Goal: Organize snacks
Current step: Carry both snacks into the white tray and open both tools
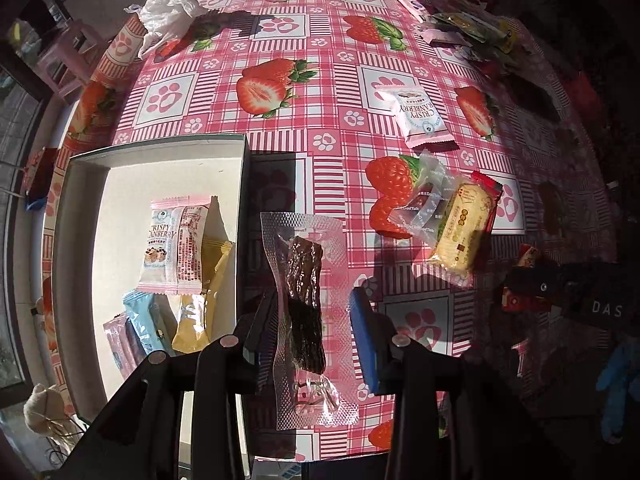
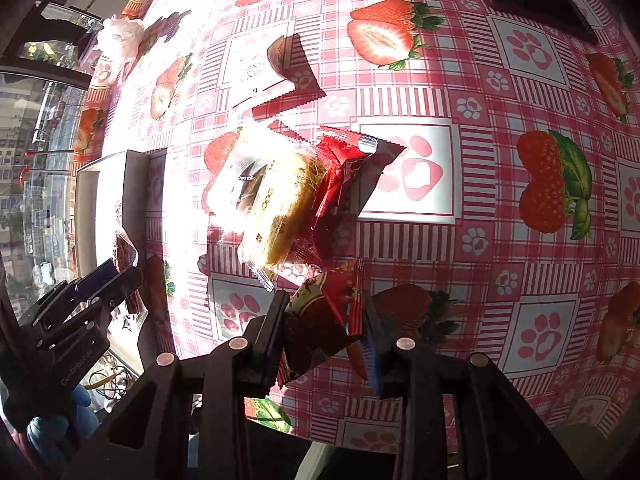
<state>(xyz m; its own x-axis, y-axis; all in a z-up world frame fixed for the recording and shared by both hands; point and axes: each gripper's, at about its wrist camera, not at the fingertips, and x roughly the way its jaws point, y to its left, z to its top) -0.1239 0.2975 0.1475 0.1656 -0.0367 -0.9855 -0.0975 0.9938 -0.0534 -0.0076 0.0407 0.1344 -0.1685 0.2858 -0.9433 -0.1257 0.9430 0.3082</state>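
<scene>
In the left wrist view my left gripper [image 1: 308, 332] has its fingers apart, with a clear packet of dark dried meat [image 1: 306, 300] between them, beside the white box [image 1: 80, 208] that holds several snack packets [image 1: 176, 244]. I cannot tell whether the pads touch the packet. In the right wrist view my right gripper [image 2: 326, 340] is shut on a red snack packet [image 2: 324, 316], just above the table. A yellow cookie packet [image 2: 276, 200] and another red packet [image 2: 340, 168] lie ahead of it. The left gripper [image 2: 100, 284] shows at the left.
A strawberry tablecloth [image 1: 280, 52] covers the table. A cranberry bar [image 1: 418, 118] and a cookie pile [image 1: 460, 224] lie in the middle. More packets [image 1: 460, 26] lie at the far right. A crumpled white bag [image 1: 168, 8] sits far left. A dark tray [image 2: 536, 0] lies at the top right.
</scene>
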